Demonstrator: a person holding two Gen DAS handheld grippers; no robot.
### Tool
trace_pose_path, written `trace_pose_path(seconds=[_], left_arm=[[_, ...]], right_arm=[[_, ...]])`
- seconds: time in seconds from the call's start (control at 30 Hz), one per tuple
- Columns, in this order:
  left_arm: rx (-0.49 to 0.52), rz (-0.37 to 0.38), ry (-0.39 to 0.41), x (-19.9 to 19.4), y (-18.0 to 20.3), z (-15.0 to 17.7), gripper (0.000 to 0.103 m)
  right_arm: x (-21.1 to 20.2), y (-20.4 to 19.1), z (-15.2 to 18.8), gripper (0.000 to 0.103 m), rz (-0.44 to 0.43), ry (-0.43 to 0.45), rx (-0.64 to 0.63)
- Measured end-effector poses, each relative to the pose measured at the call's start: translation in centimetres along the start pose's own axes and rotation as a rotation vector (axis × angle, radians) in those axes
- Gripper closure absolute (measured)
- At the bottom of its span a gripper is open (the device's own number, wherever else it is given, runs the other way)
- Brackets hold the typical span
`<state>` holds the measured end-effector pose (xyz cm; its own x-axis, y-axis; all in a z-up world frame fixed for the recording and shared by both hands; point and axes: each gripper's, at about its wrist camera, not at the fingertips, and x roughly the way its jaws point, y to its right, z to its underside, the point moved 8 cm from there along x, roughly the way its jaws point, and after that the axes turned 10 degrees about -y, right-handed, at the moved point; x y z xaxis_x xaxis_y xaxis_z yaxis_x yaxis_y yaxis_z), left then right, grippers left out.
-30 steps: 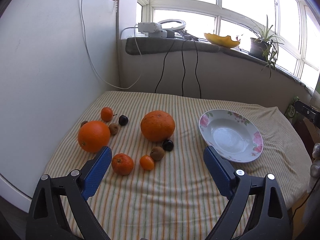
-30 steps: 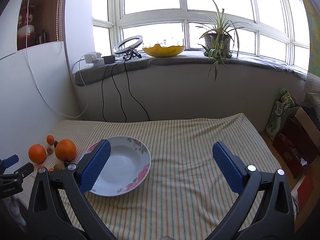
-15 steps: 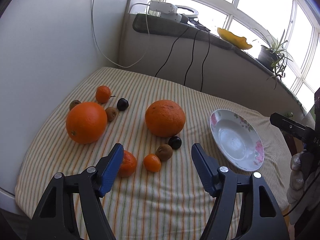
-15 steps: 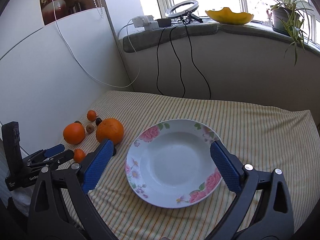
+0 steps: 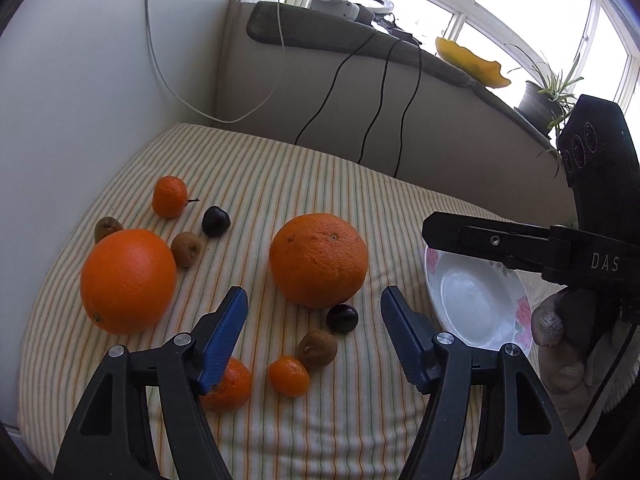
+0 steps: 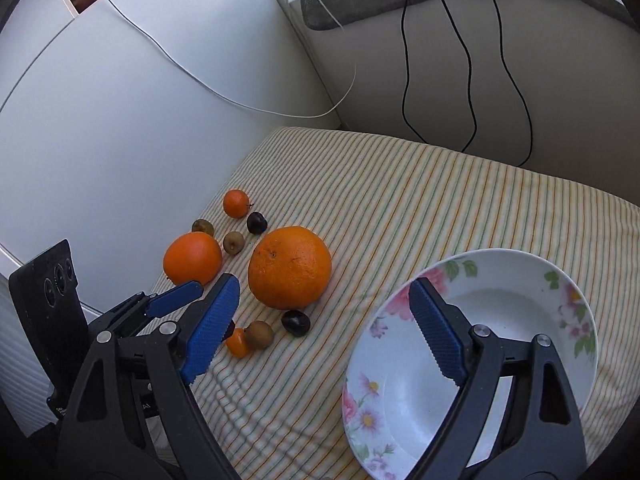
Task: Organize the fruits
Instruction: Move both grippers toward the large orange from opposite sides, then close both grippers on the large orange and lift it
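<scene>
Both grippers have closed in on the fruit since a second ago. On the striped cloth [image 5: 280, 184], at 9 o'clock an orange [image 5: 128, 280] lies by the white wall [image 5: 80, 80]; the left gripper [image 5: 314, 332], jaws half apart and empty, frames the bigger orange [image 5: 318, 258], a plum [image 5: 342, 319] and a kiwi [image 5: 317, 349]. At 3 o'clock the right gripper [image 6: 324, 332], wide open and empty, hangs over the plate [image 6: 560, 280]. Cables [image 5: 376, 96] drop from the sill [image 5: 340, 28] at 12.

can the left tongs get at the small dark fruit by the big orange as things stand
Probably yes. The left tongs are open, and the small dark fruit lies between the fingers' line of approach, though it sits tight against the big orange, with a brown fruit close in front.
</scene>
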<state>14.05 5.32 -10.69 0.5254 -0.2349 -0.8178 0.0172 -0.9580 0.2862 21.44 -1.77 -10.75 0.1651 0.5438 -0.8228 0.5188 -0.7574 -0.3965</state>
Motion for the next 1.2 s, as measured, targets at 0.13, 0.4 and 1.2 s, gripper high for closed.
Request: trace_pose_path(seconds=[0.13, 0.4, 1.2], left_arm=[[-0.028, 0.032, -0.025, 0.8, -0.3, -0.5, 0.035], [-0.073, 0.094, -0.068, 2.0, -0.9, -0.5, 0.037], [-0.067, 0.102, -0.103, 3.8, -0.7, -1.4, 0.047]], right_arm=[[2.4, -0.2, -1.1, 0.017, -0.022, -0.064, 0.016], [6.3, -0.5, -2.3, 0.024, -0.055, -0.150, 0.025], [9.1, -1.5, -2.4, 0.039, -0.157, -0.212, 0.066]])
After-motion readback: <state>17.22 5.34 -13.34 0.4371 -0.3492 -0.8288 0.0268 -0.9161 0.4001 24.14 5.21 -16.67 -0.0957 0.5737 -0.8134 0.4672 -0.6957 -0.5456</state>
